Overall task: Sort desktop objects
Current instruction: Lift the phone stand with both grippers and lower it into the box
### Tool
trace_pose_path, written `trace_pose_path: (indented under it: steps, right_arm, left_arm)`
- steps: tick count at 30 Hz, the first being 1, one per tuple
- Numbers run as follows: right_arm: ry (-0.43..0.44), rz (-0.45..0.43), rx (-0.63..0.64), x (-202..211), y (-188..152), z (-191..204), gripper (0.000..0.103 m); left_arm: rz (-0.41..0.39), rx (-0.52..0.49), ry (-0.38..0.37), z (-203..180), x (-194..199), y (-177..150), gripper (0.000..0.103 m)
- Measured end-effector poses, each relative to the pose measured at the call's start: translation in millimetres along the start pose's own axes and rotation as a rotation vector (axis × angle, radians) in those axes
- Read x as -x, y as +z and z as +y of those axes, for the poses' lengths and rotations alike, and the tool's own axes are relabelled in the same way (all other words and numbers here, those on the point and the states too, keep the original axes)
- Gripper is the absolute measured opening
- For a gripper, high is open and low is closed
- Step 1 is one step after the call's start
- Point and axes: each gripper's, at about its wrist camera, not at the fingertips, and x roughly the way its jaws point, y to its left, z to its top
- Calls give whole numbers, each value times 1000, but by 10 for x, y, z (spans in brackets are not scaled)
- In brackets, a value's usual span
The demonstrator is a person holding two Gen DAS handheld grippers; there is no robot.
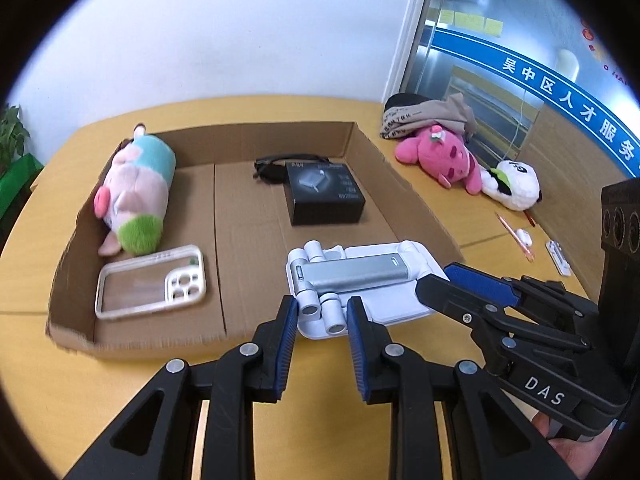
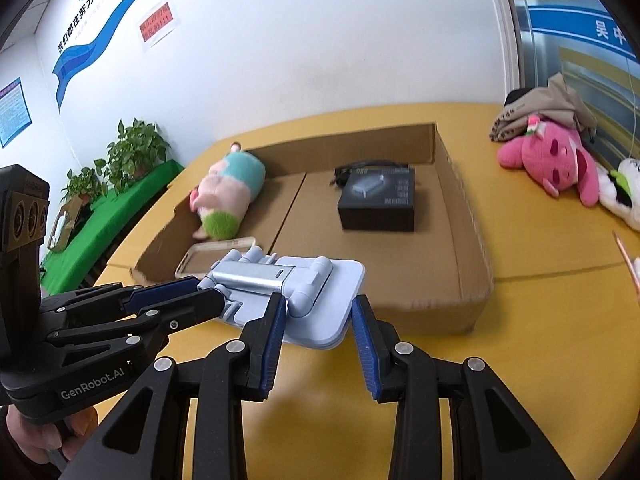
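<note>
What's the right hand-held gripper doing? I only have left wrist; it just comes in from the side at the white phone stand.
Observer: The right hand-held gripper is open. Its jaws are wide, with the near edge of the phone stand between the pads and not clamped.
Operator: How does my left one look from that side?
Observer: The left hand-held gripper has its tips at the stand's hinge end, opposite the flat plate that the right one straddles.
Operator: Anything off to the left that I can't see?
Observer: There is a red notice on the wall, above potted plants on a green-covered ledge.
</note>
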Motion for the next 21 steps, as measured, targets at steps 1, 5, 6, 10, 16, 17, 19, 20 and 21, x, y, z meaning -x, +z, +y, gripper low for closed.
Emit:
trace_pose_path:
  steps: [1,5,6,10,16,17,19,20,21]
  right_arm:
    - [1,-2,0,-35,52,-17,37]
    - [4,8,-7,-240,254,-114,37]
    - [3,11,-9,-301,304,-145,37]
    - [-4,34,-12,-571,488,-273,37]
    - [-22,88,-33,-901,594,-469,39]
    - [-28,100,-37,-960,585,-495,39]
    - [-38,129,-44,-1066,563,-539,39]
    - [-45,146,-47,-1126,551,-563,39]
    - [-51,163,-49,-1186,536,-588,39]
  left_arm:
    - [1,0,0,19,-36,56,24]
    - [18,-1,1,100,-242,261,24]
    - [26,2,-2,119,-307,315,24]
    - [61,16,-10,205,-593,512,24]
    - [132,32,-23,262,-1020,609,24]
    - [147,32,-17,264,-1088,606,24]
    - [190,48,-18,282,-1242,583,24]
    - [209,60,-22,302,-1305,571,24]
    - [228,73,-24,318,-1362,550,24]
